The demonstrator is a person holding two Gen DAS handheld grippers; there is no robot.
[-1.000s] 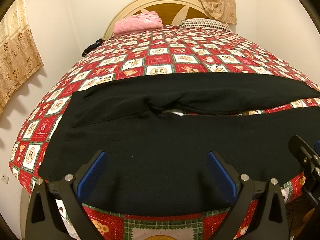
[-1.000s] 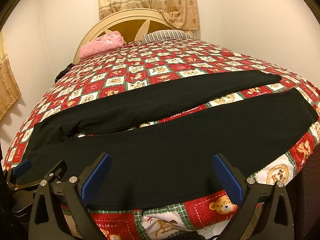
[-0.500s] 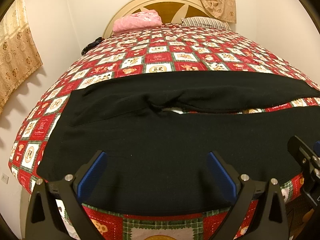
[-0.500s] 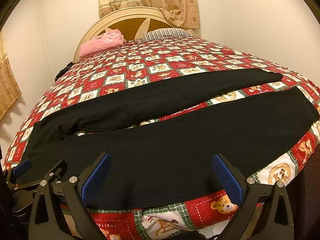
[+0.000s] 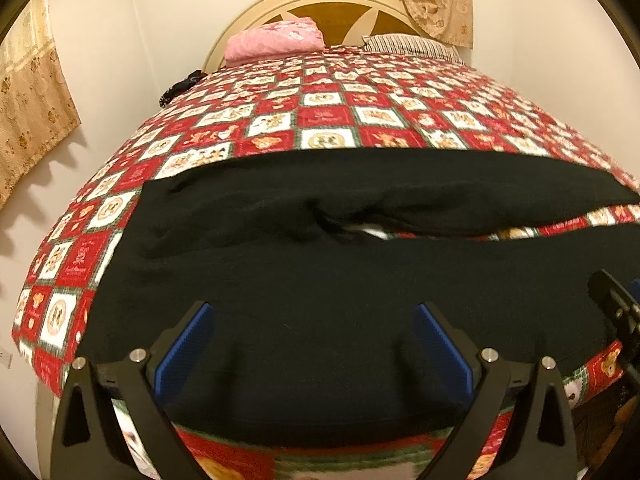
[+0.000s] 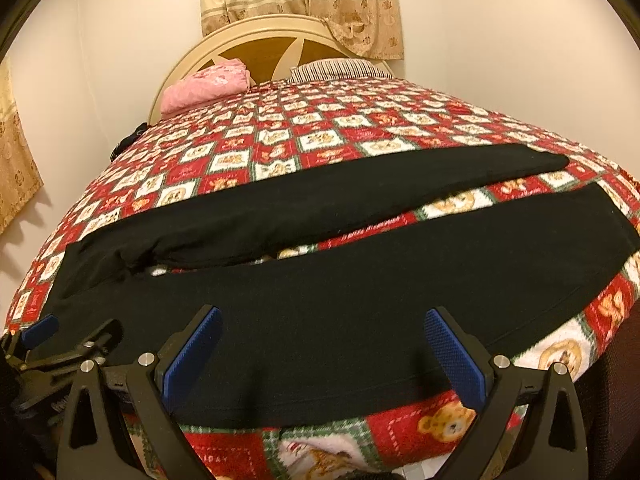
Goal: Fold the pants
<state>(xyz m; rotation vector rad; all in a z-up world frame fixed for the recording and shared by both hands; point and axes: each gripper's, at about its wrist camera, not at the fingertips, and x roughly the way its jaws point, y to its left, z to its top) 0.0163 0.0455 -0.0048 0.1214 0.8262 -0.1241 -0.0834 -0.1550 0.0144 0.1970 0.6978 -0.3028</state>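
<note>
Black pants (image 5: 320,280) lie flat across the near part of a bed, waist at the left, two legs stretching right with a gap between them. In the right wrist view the pants (image 6: 360,280) show both legs, the near leg along the bed's front edge. My left gripper (image 5: 312,344) is open and empty, just above the near edge of the pants by the waist. My right gripper (image 6: 320,344) is open and empty over the near leg's front edge. The left gripper also shows at the left edge of the right wrist view (image 6: 48,340).
The bed has a red, white and green teddy-bear quilt (image 5: 328,116). A pink folded blanket (image 5: 272,40) and a striped pillow (image 5: 408,44) lie by the cream headboard (image 6: 260,40). A dark item (image 5: 180,86) sits at the bed's left edge. Walls and curtains surround the bed.
Both grippers have moved slightly forward and lower toward the pants' near edge. The pants have not moved.
</note>
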